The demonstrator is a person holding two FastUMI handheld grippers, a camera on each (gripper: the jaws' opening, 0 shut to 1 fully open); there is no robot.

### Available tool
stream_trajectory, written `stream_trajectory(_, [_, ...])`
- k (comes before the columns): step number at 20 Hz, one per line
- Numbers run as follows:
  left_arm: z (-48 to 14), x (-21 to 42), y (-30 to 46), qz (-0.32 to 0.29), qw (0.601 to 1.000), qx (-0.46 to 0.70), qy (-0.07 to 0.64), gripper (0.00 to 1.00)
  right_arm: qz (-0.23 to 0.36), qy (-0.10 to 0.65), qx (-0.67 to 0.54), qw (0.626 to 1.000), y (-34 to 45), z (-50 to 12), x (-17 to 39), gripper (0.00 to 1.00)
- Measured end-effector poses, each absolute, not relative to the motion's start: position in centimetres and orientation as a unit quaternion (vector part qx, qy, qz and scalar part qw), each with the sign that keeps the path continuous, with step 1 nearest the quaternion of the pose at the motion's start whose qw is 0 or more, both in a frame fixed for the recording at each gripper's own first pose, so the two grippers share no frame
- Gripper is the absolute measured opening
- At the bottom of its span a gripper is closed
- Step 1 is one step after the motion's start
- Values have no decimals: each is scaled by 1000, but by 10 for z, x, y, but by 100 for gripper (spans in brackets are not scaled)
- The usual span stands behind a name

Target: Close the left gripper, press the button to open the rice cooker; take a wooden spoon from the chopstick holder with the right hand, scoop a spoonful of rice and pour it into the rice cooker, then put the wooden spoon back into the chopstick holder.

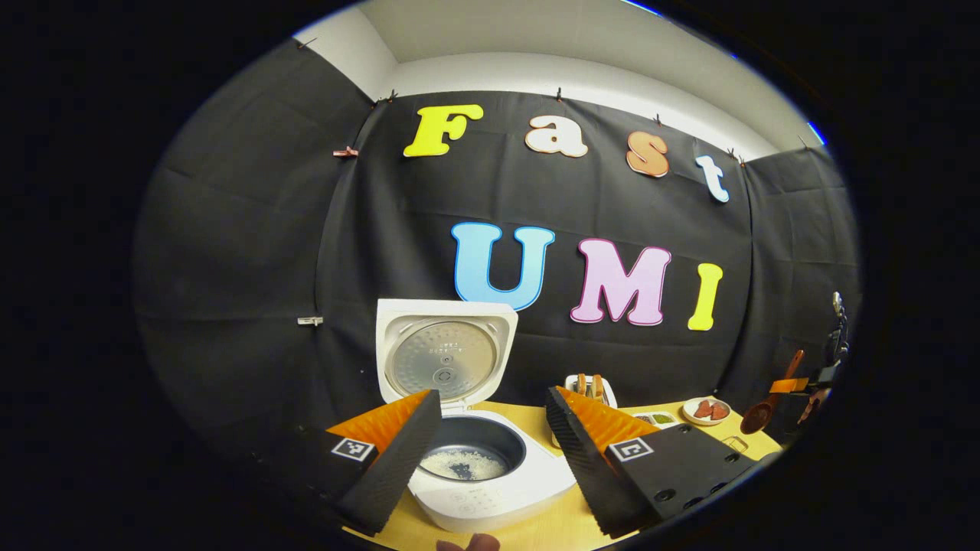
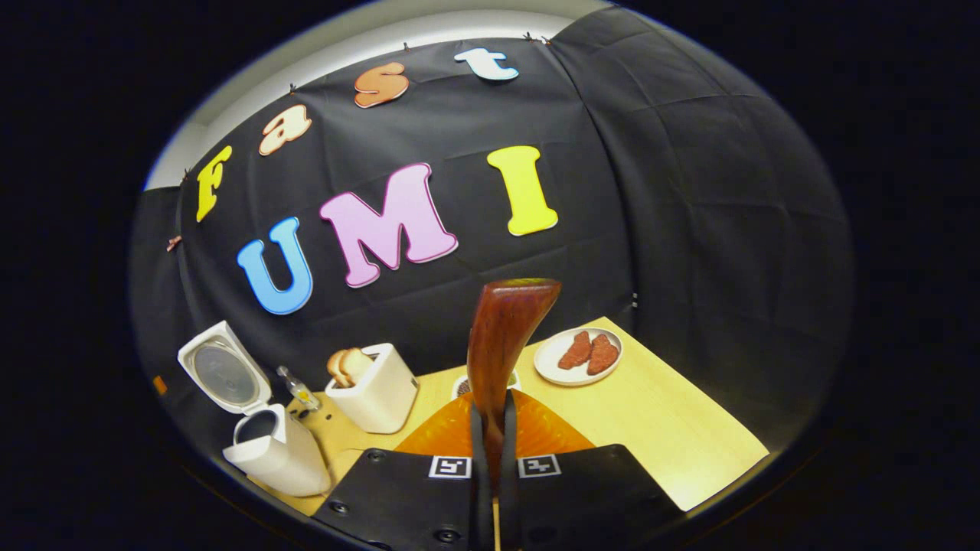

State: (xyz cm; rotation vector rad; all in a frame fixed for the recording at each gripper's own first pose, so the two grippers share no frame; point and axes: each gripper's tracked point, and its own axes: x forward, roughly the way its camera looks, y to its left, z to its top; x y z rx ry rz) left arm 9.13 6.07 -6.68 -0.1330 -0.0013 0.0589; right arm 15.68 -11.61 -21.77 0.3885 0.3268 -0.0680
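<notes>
Clamped between both fingers of my right tool (image 2: 490,451) is the wooden spoon (image 2: 501,344), its handle pinched low and the rest of it rising straight ahead of me; whether the broad end up there is the bowl I cannot tell. My left tool (image 1: 490,436) hangs with its fingers spread wide and nothing between them, just in front of the rice cooker (image 1: 478,467). That cooker is my landmark: its lid (image 1: 446,353) stands up behind the inner pot (image 1: 471,451), and a thin layer of rice (image 1: 463,463) lies at the pot's bottom. To the cooker's right on the tabletop (image 2: 658,428) sits a white holder with toast-like slices (image 2: 371,390), and farther right a plate of reddish pieces (image 2: 579,356). I judge the spoon light, stiff and smooth, likely to swivel if held by a narrow stretch, so a firm pinch on the handle suits it. Returning it to the chopstick holder looks like what is left.
</notes>
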Motion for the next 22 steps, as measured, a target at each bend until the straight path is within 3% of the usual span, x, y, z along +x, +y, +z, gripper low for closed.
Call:
stream_trajectory(7, [-57,89,46,62,997,-46,10,95,-13,226,204,952,-118,-303,167,8])
stream_trajectory(15, [-48,82,48,90,995,-45,11,95,-15,277,225,934,-113,-353,165,9])
stream_trajectory(17, [-47,81,50,91,995,-41,9,95,-18,285,237,928,-114,-356,163,14])
stream_trajectory(19, [-45,82,50,89,995,-42,8,95,-31,288,238,927,-122,-356,156,21])
stream_trajectory(20, [-45,83,50,88,995,-45,6,95,-34,286,237,928,-125,-352,153,37])
stream_trajectory(21, [-44,85,50,85,995,-49,5,95,-35,281,233,930,-128,-348,150,36])
stream_trajectory(22, [-44,87,50,83,995,-51,4,95,-42,276,224,934,-133,-342,146,63])
